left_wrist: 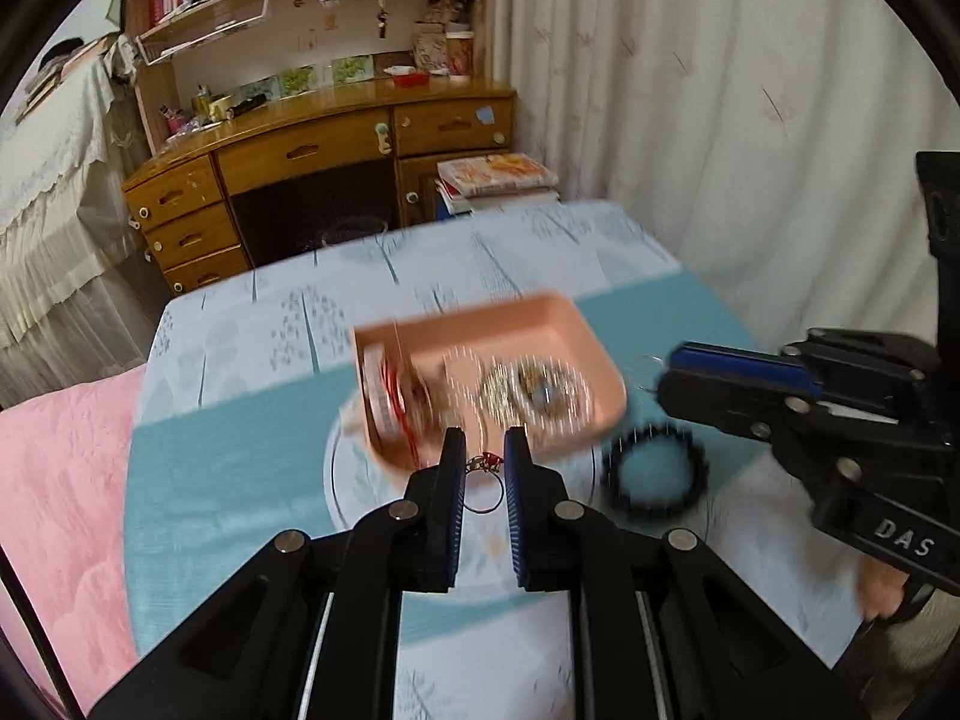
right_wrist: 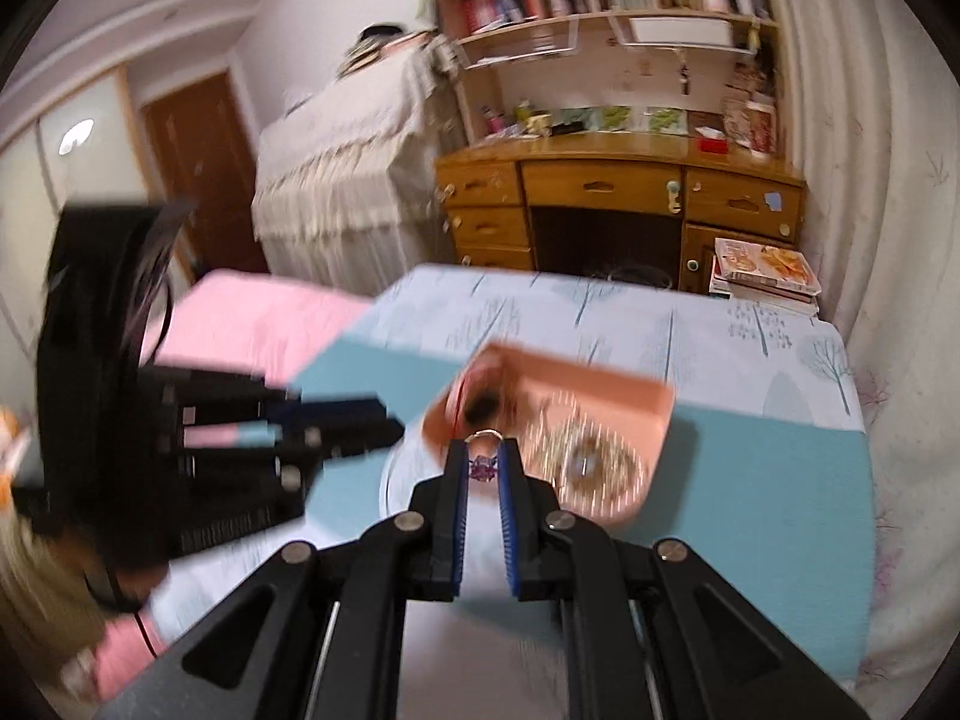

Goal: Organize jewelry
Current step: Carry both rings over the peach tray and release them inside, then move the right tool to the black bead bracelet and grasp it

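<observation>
Left wrist view: the left gripper [left_wrist: 485, 456] hangs over a table covered by a blue and white cloth [left_wrist: 252, 420] printed with trees. Its jaws stand narrow, pinching a small earring [left_wrist: 482, 468] with a red bit at the top and a thin wire hoop hanging below. Just beyond the fingertips sits a pink tray [left_wrist: 540, 324], blurred by motion. Inside the tray lie a red and white bangle [left_wrist: 387, 396] at its left end and sparkly round pieces [left_wrist: 528, 393] toward its right. Right of the tray's near corner, on the cloth, lies a black beaded bracelet [left_wrist: 654, 471]. The right gripper [left_wrist: 666, 381] reaches in from the right, just beside the tray's right edge; whether its jaws hold anything cannot be told here. Beyond the tray stand a wooden desk [left_wrist: 336, 144] and a white curtain [left_wrist: 720, 90].

Right wrist view: the right gripper [right_wrist: 485, 462] has narrow jaws clamped on a ring [right_wrist: 483, 468] with a purple stone, its silver band arching above the fingertips. The pink tray [right_wrist: 630, 396] lies just beyond, blurred, with a sparkly round piece [right_wrist: 585, 465] inside. The left gripper [right_wrist: 384, 426] comes in left of the tray, too blurred to read.
</observation>
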Demonstrator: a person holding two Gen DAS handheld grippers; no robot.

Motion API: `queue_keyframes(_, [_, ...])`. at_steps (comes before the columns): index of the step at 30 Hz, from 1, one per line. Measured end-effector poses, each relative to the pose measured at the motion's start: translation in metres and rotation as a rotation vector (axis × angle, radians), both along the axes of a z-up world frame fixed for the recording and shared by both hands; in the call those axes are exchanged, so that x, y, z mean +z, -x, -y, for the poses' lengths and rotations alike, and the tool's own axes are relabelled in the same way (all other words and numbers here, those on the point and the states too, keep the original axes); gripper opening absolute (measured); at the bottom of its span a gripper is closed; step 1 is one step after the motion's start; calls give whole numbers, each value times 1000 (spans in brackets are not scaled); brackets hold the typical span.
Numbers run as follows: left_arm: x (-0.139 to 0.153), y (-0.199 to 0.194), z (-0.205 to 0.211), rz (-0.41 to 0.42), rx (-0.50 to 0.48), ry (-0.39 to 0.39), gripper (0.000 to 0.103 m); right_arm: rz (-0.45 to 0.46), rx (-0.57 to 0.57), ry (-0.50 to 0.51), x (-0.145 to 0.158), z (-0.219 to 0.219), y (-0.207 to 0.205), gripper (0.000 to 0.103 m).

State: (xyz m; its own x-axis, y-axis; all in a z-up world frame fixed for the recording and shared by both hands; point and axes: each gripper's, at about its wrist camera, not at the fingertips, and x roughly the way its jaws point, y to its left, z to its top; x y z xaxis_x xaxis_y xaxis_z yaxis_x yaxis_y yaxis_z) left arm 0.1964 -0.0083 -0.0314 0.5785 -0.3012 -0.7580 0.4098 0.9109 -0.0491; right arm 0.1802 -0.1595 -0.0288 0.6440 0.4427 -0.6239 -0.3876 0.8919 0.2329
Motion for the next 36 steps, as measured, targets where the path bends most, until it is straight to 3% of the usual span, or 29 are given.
queue_keyframes(8, [-3, -64, 16, -42, 76, -12, 11, -126, -131, -49, -18, 10, -86, 10])
queue_keyframes(10, [-9, -76, 17, -54, 100, -13, 21, -170, -170, -60, -26, 17, -100, 11])
queue_keyframes(12, [-14, -81, 16, -55, 120, -13, 44, -201, -194, -82, -33, 23, -107, 11])
queue_keyframes(14, [-17, -82, 15, -34, 146, -20, 57, -216, -203, -103, -38, 28, -108, 11])
queue_keyframes(18, [-20, -78, 12, -14, 161, -28, 72, -212, -220, -83, -43, 33, -101, 11])
queue_keyframes(26, [-19, -58, 6, -4, 163, -13, 78, -202, -188, -42, -42, 42, -60, 11])
queue_keyframes(36, [-6, -13, 15, 26, 102, 3, 79, -224, -197, 27, -48, 61, -7, 11])
